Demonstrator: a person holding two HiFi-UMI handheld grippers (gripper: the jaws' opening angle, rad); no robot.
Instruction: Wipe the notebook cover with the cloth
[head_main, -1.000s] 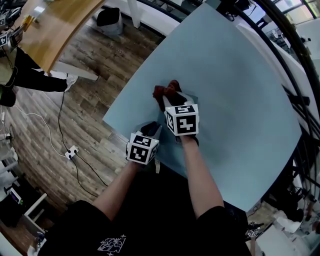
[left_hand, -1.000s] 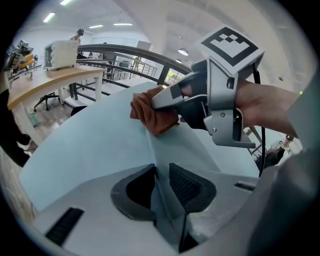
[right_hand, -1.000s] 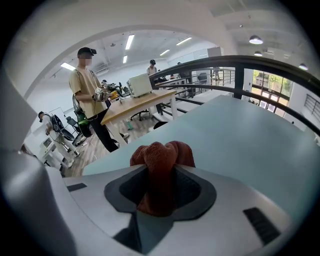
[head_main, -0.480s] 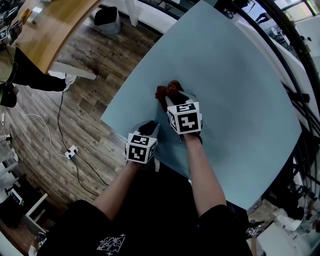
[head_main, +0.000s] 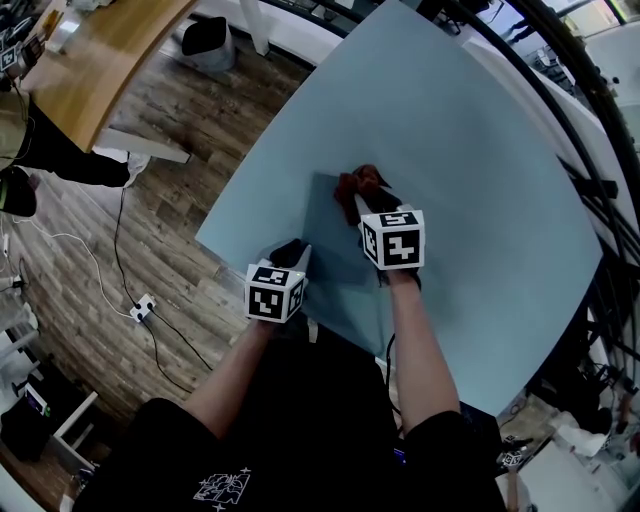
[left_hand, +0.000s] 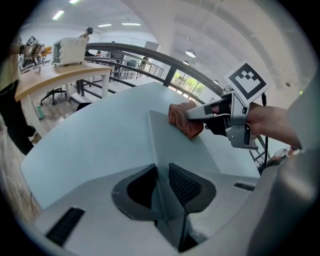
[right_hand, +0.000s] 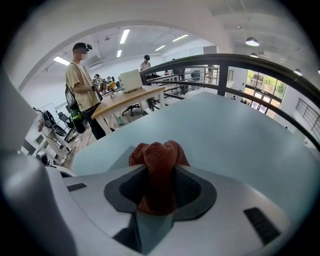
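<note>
**Cloth just slid right across the cover, wipe looks mid-stroke**

Closest in, the left hand-held gripper (left_hand: 161, 186) has its jaws pinched together on the near edge of the notebook (head_main: 335, 228), pinning it flat on the worktop (head_main: 480, 150). Further out, the right hand-held gripper (right_hand: 159, 192) is clamped tight on the rust-red cloth (right_hand: 156, 152). Over the last second the cloth has slid rightward along the cover's far end, so the wipe seems underway, not finished. Count: one notebook, one cloth, two hand-held grippers.
</note>
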